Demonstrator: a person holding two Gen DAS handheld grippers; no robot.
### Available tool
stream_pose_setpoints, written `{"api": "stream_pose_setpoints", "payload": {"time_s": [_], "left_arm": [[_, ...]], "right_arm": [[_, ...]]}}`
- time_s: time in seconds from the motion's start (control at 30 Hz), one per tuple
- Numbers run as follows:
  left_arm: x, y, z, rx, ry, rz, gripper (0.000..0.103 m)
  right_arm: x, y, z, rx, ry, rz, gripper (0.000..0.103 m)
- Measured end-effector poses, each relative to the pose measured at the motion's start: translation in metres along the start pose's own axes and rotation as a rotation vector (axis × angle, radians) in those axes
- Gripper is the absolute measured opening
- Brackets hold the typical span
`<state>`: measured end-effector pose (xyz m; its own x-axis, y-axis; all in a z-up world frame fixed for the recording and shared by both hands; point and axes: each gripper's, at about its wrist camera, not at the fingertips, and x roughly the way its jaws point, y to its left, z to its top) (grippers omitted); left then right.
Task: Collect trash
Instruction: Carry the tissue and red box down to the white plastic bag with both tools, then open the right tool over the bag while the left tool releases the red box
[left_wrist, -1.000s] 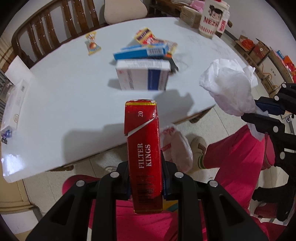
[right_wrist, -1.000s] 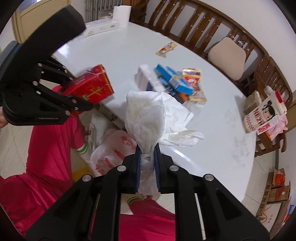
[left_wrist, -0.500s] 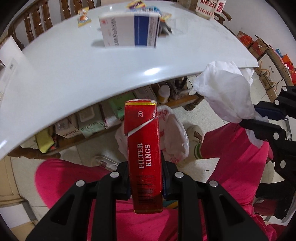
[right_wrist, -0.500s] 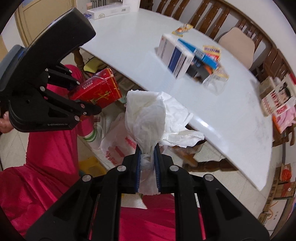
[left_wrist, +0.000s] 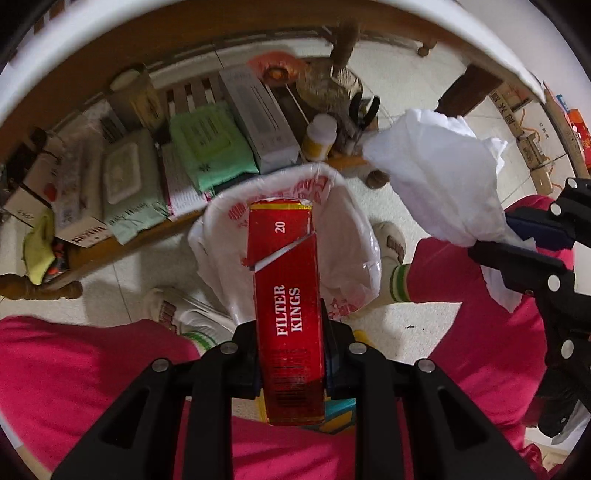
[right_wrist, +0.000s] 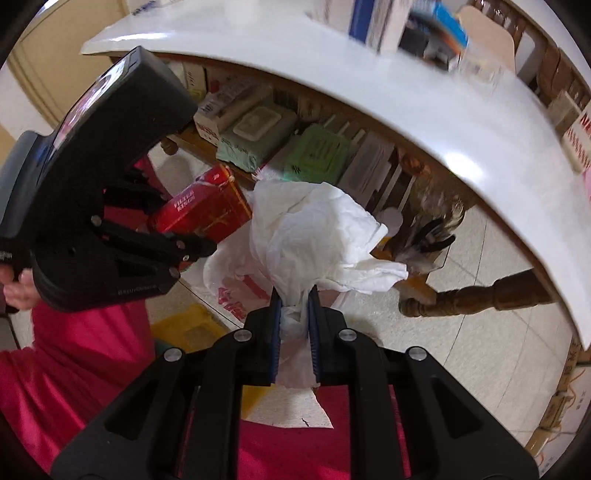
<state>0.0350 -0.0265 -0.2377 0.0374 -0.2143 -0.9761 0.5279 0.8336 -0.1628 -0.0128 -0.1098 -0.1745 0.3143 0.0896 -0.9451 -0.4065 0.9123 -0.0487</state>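
Left claw (left_wrist: 290, 339) clamps glossy red cardboard box (left_wrist: 284, 295); right claw (right_wrist: 294, 314) pinches crumpled white tissue (right_wrist: 314, 236); thin plastic bag (left_wrist: 347, 236) partly hidden.

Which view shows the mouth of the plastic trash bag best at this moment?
The left wrist view: the plastic trash bag gapes open just beyond the red cigarette pack, with most of its rim visible. In the right wrist view only a crumpled side of the bag shows, the rest hidden behind the tissue wad.
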Motion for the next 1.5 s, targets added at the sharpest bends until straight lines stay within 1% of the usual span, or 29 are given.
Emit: {"api": "stream_pose_setpoints", "payload": {"time_s": [0.13,0.2,0.3,0.4,0.53,0.8,0.87,0.97,1.03,1.27,1.4,1.5], "left_arm": [[0.027,0.003,0.005,-0.002,0.035,0.001,0.023],[0.04,0.006,0.008,-0.009,0.057,-0.011,0.023],[0.056,0.011,0.012,-0.013,0.075,-0.003,0.023],[0.072,0.014,0.016,-0.025,0.104,-0.02,0.023],[0.092,0.024,0.024,-0.047,0.135,-0.002,0.023],[0.128,0.038,0.032,-0.1,0.208,-0.039,0.023],[0.141,0.043,0.033,-0.126,0.246,-0.059,0.023],[0.153,0.048,0.034,-0.136,0.271,-0.049,0.023],[0.16,0.051,0.034,-0.143,0.283,-0.062,0.023],[0.182,0.057,0.037,-0.169,0.33,-0.043,0.023],[0.192,0.057,0.038,-0.171,0.354,-0.044,0.023],[0.199,0.055,0.041,-0.166,0.367,-0.046,0.023]], "right_arm": [[0.029,-0.003,0.002,0.018,0.027,-0.002,0.014],[0.043,-0.004,0.002,0.023,0.042,-0.005,0.014],[0.058,0.001,-0.003,0.027,0.059,-0.009,0.014],[0.077,-0.002,-0.002,0.035,0.077,-0.011,0.014],[0.098,-0.004,0.004,0.043,0.101,-0.014,0.014],[0.14,-0.008,0.014,0.083,0.149,0.017,0.014],[0.149,-0.011,0.014,0.1,0.16,0.021,0.014],[0.165,-0.017,0.013,0.143,0.178,0.032,0.014],[0.176,-0.021,0.011,0.176,0.195,0.047,0.014],[0.208,-0.029,0.002,0.213,0.248,0.071,0.014],[0.221,-0.033,-0.003,0.245,0.277,0.093,0.014],[0.229,-0.032,-0.004,0.242,0.292,0.099,0.014]]}}
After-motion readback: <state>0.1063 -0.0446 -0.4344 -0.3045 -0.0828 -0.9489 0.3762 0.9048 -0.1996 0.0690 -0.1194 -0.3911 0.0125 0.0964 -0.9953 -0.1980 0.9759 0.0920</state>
